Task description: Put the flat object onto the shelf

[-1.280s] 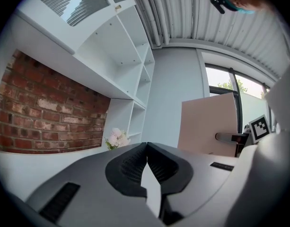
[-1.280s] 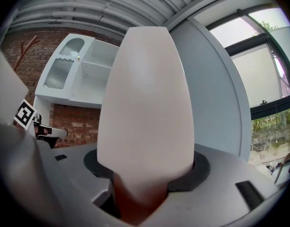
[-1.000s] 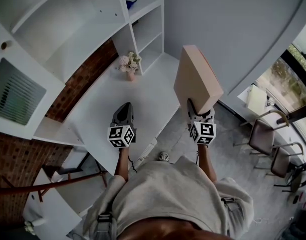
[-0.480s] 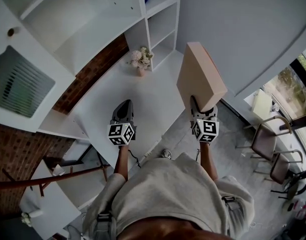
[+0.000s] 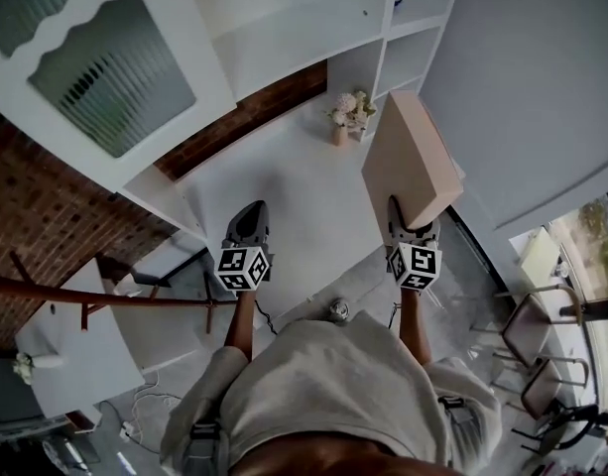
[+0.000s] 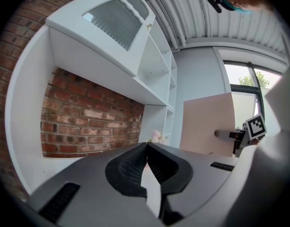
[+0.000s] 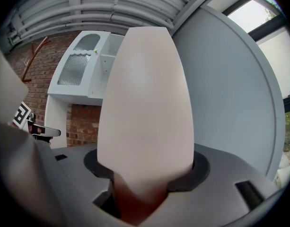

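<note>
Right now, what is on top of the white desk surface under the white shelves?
A small pot of pale flowers stands on the white desk, at its far end. The flat tan box, clamped in the right gripper, hides the desk's right side.

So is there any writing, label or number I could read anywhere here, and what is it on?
None that can be read.
The left claw and right claw carry only black-and-white square patterns, not letters.
The tan flat box is blank.
</note>
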Demonstrator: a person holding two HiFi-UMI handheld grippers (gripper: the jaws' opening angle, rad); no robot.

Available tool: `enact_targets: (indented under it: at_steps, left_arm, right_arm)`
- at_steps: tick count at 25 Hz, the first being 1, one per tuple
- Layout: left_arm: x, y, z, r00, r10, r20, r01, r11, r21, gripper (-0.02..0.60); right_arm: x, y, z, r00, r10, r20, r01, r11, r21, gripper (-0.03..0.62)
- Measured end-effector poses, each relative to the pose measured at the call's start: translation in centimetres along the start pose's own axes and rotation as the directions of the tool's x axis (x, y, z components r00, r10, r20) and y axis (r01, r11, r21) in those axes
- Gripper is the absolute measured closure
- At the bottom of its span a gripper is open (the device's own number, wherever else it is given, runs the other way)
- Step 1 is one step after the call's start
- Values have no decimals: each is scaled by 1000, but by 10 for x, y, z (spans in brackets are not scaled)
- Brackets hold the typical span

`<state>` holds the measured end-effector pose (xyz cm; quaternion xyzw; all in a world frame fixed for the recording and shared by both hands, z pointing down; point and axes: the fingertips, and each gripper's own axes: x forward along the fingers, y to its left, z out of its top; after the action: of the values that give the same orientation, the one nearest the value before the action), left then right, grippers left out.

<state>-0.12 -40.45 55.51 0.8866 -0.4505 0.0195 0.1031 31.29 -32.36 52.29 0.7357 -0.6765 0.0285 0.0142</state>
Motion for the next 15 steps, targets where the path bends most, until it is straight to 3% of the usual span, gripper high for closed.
enact_targets:
  at_steps: [8,15]
  left_arm:
    - [-62,44,-9,995,100,16,-99,994,-43,566]
    - [-83,57,-3,989,142,34,-140,989,-35,566]
  right_arm:
    - [-4,68,3,993,114,5,-114,993,-31,298]
    - [-2,86,5,988,154,12,-153,987,-40,298]
